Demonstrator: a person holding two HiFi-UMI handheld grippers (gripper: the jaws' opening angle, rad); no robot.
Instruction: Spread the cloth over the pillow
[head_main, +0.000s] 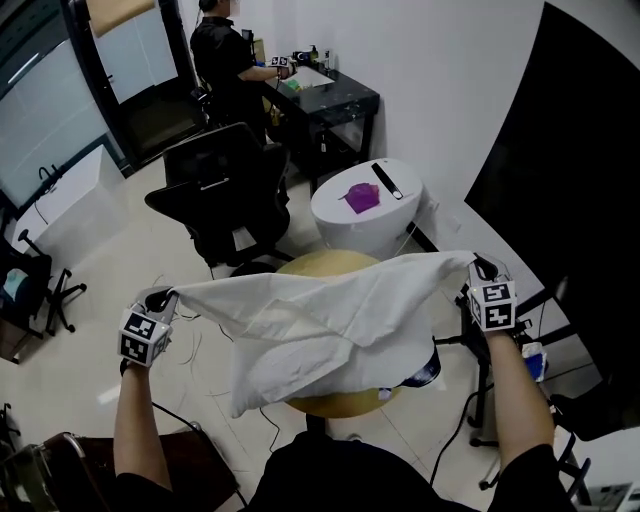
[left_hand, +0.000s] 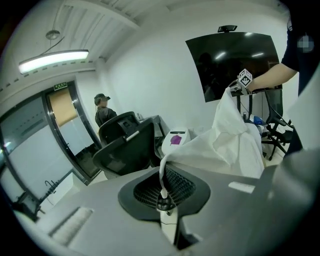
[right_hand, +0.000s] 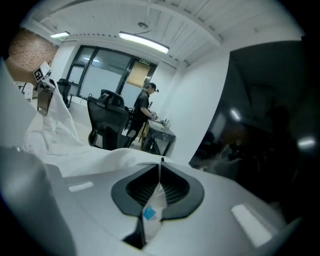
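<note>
Stretches cloth (head_main: 320, 325) in air over round tan pillow (head_main: 330, 263), gripping opposite corners in closed fingers of left gripper (head_main: 170, 294) and right gripper (head_main: 479, 266).

cloth (head_main: 320, 325): plain white, with a small blue tag (right_hand: 149, 213)
pillow (head_main: 325, 264): mustard tan
left hand-held gripper (head_main: 168, 298): grey body, cube of black-and-white square markers
right hand-held gripper (head_main: 480, 268): same grey, same black-and-white markers
office chair (head_main: 225, 190): black
desk (head_main: 340, 98): black
round stand (head_main: 350, 222): white, carrying a purple lump (head_main: 361, 196) and a black bar (head_main: 388, 181)
floor (head_main: 120, 260): cream tiles
</note>
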